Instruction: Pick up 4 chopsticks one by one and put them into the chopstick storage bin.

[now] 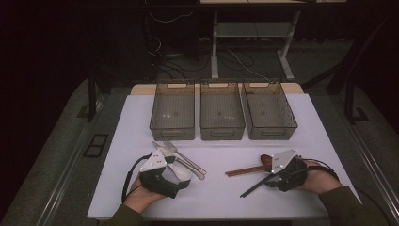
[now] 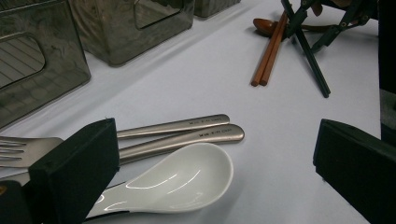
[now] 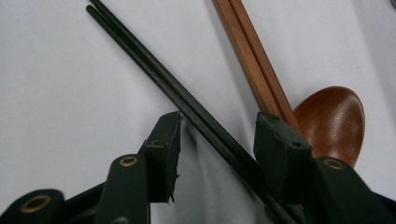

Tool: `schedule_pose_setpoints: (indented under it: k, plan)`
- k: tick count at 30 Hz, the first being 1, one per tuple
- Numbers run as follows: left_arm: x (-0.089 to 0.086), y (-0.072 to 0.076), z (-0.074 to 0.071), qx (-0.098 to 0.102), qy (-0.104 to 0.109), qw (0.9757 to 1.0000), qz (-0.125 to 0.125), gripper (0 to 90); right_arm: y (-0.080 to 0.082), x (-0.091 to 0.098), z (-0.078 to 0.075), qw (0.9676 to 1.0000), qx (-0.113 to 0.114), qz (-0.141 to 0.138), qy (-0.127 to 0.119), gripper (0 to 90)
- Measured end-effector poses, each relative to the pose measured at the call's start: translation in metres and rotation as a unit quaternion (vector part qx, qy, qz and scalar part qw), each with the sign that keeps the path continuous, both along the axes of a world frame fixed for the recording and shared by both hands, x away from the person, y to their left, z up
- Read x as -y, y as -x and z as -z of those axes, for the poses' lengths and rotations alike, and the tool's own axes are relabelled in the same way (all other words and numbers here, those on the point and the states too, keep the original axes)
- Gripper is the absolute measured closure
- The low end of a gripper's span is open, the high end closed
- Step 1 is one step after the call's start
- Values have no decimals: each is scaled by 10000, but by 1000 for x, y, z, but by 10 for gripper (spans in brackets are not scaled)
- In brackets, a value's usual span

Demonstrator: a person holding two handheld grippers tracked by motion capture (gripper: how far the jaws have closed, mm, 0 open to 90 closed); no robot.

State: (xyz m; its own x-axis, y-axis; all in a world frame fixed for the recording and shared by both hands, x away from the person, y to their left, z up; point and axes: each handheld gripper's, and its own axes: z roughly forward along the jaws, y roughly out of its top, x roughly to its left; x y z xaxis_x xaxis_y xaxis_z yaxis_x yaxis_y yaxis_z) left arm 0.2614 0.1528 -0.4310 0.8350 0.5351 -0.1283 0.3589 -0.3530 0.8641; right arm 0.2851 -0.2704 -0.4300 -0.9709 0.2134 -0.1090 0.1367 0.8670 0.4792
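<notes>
My left gripper [image 1: 181,181] [image 2: 217,154] rests open on the white table, its jaws wide apart. A white ceramic spoon [image 2: 187,179] [image 1: 182,173] lies between them, close beside the left jaw. Behind the spoon lie a metal fork [image 2: 18,151] [image 1: 170,147] and two metal handles [image 2: 205,136]. My right gripper [image 1: 270,176] [image 3: 217,126] is open with its jaws set either side of a pair of black chopsticks [image 3: 154,77] [image 1: 256,184], which run slantwise through the gap. Wooden chopsticks [image 3: 247,51] [image 1: 242,170] and a wooden spoon [image 3: 334,121] [image 1: 265,159] lie just beyond the right jaw.
Three translucent grey bins stand side by side at the back of the table: left [image 1: 171,132], middle [image 1: 222,133], right [image 1: 273,132]. The white tabletop [image 1: 221,197] has bare room between the two hands. Desk legs and cables stand on the dark floor behind.
</notes>
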Motion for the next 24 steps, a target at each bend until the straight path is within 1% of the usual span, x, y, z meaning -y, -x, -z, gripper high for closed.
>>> schedule_pose_setpoints:
  k: [11,13,15,16,17,24]
  plan:
    - [0,0,0,2,3,10000,-8,0,0,-1,-1,10000,-40,-41,24,569]
    - [0,0,0,-1,5,10000,-11,0,0,-1,-1,10000,-28,-54,39,574]
    - [0,0,0,-1,3,10000,-10,0,-1,-1,-1,9999,11,-128,78,589]
    - [0,0,0,-2,5,10000,-11,0,-1,-1,-1,9999,1,-129,70,593]
    - [0,0,0,-1,7,10000,-11,0,0,-1,-1,9999,-73,-79,28,601]
    - [0,0,0,-3,11,10000,-7,0,0,-2,-1,9998,-115,-151,50,641]
